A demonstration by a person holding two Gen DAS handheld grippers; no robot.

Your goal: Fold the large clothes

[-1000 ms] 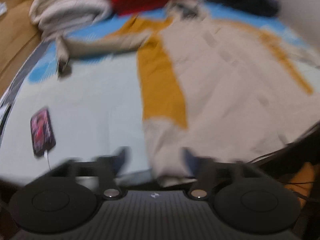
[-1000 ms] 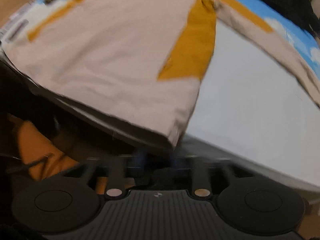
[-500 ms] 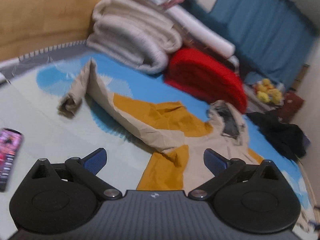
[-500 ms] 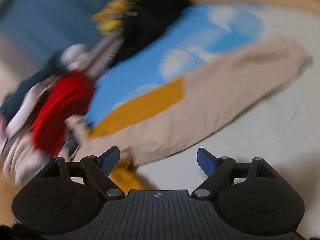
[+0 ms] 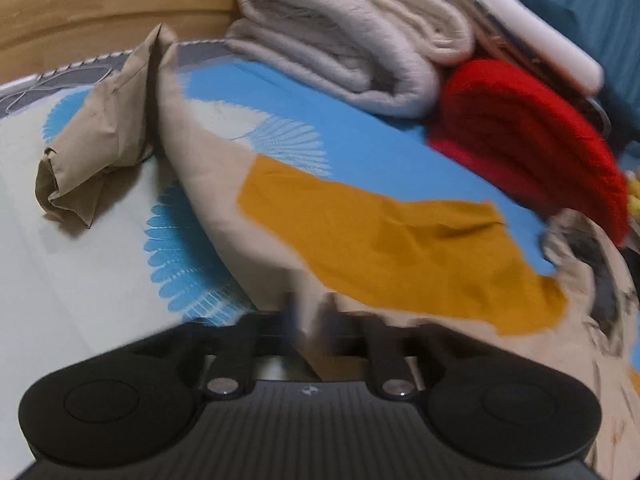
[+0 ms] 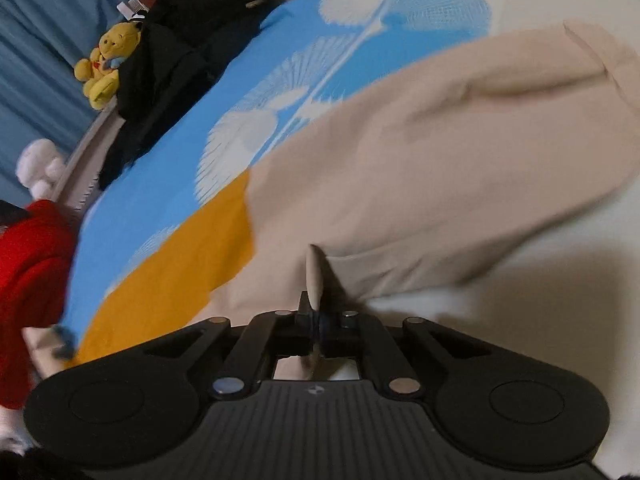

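Note:
A beige jacket with mustard panels (image 5: 400, 240) lies spread on the blue-and-white bed sheet (image 5: 360, 132). Its left sleeve runs up and left to a crumpled cuff (image 5: 88, 160), and the hood (image 5: 592, 264) lies at the right. My left gripper (image 5: 310, 312) is blurred, its jaws drawn together with beige fabric pinched between them. In the right wrist view the other sleeve (image 6: 440, 168) stretches up and right over the sheet. My right gripper (image 6: 316, 312) is shut on a raised fold of that beige fabric, near the mustard panel (image 6: 180, 272).
Folded cream blankets (image 5: 352, 40) and a red knit bundle (image 5: 532, 140) are stacked behind the jacket against a wooden board (image 5: 100, 0). A yellow plush toy (image 6: 106, 64), black clothes (image 6: 180, 40) and a blue curtain (image 6: 40, 20) line the far side.
Both grippers swung from the jacket's hem to its upper part near the sleeves and rolled. Both stood wide open half a second ago and are now shut on beige fabric.

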